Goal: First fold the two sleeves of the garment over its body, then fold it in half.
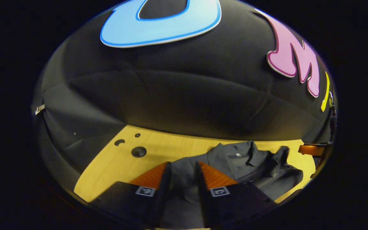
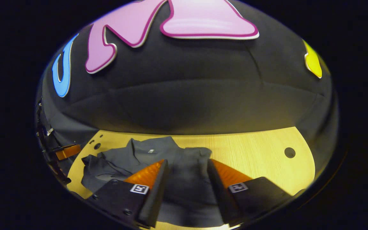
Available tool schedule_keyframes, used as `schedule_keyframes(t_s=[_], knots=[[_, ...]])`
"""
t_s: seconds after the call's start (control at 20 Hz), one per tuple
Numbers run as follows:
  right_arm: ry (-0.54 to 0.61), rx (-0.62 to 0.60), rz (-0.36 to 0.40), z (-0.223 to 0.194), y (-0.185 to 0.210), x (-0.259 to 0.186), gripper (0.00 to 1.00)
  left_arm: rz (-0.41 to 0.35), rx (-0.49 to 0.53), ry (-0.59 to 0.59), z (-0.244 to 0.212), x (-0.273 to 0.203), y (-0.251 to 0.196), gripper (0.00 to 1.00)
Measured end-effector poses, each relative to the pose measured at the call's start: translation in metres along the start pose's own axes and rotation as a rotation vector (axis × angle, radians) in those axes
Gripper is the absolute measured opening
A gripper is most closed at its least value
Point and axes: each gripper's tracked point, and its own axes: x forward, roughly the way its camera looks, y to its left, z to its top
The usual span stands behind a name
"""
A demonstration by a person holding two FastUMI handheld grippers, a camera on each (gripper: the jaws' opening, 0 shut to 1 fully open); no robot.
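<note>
Both my grippers, left gripper [image 1: 182, 167] and right gripper [image 2: 186, 166], hang spread above the rumpled grey collared shirt [image 1: 235, 166] at lower frame; sleeve-folding looks unstarted, so next I must pinch a sleeve

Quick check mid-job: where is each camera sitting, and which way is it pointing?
Left gripper view: rides the left gripper, looking forward over the grey garment on the wooden table toward the black wall; its own jaws stand apart at the bottom.
Right gripper view: rides the right gripper, looking the same way over the garment; its own jaws stand apart too.
Shared: garment, table, wall.
</note>
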Motion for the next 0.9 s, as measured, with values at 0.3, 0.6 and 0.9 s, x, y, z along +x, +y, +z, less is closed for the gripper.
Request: schedule_keyframes(t_s=[0.3, 0.6, 0.9], knots=[[-0.105, -0.082, -0.071, 0.011, -0.008, -0.085, 0.99, 0.073, 0.047, -0.170, 0.051, -0.096, -0.003, 0.97], [-0.195, -0.138, -0.103, 0.009, -0.007, -0.182, 0.99, 0.213, 0.012, -0.231, 0.036, -0.189, 0.001, 0.97], [-0.206, -0.105, -0.145, -0.026, 0.021, -0.265, 0.99, 0.162, 0.068, -0.229, 0.006, -0.247, -0.013, 0.98]])
